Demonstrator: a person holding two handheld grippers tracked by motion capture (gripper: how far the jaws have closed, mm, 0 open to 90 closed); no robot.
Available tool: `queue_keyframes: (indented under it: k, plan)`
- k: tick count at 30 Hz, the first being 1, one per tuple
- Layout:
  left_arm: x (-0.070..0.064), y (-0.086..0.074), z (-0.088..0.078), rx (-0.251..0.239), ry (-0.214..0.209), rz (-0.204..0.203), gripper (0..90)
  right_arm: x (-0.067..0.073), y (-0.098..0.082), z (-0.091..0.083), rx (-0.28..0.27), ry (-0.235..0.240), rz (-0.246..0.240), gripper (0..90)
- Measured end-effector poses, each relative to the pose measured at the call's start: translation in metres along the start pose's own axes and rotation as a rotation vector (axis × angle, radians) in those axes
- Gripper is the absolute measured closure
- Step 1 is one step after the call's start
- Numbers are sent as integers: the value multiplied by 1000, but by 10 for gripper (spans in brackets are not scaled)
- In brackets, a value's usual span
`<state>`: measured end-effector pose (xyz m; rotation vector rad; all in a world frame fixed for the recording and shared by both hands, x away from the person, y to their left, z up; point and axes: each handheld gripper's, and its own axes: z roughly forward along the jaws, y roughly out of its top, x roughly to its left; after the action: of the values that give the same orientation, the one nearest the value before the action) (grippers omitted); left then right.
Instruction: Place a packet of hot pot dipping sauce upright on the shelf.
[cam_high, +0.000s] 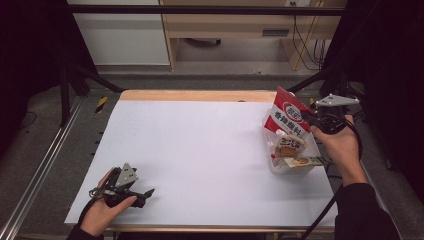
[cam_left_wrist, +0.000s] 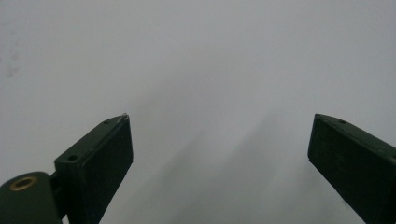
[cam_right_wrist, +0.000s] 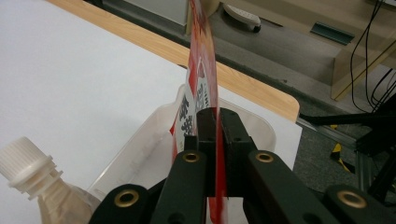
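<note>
Red seasoning packet (cam_high: 288, 116) sits pinched edge-on in your right claw (cam_right_wrist: 217, 140), just above the clear plastic bin (cam_high: 274, 162). Beside it a spouted pouch (cam_right_wrist: 28, 177) crowds the bin; lower crooked and the packet may snag. Your left claw (cam_left_wrist: 219, 154) gapes wide, idle on the table (cam_high: 200, 150).

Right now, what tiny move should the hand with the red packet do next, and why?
Probably lower it a little farther into the clear tub. The right gripper is shut on the red packet, which stands upright with its lower end already in the tub, beside a spouted pouch. The top still sticks up high, so I'd keep hold for now. The left gripper rests open over the white table.
</note>
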<state>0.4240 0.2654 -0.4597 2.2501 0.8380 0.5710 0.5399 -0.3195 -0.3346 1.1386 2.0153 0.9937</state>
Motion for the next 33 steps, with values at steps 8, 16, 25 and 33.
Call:
queue_keyframes:
  k: [8, 16, 25, 33]
  plan:
    - [0, 0, 0, 2, 2, 0, 65, 0, -1, -4, -11, -6, -5, 767]
    - [-1, 0, 1, 4, -1, -1, 65, 8, 4, -10, -43, -86, -56, 367]
    - [-2, 0, 1, 7, -4, 0, 65, 21, 16, -13, -38, -125, -91, 201]
    - [-2, 0, 2, 5, -6, -2, 65, 39, 30, -22, -89, -123, -97, 151]
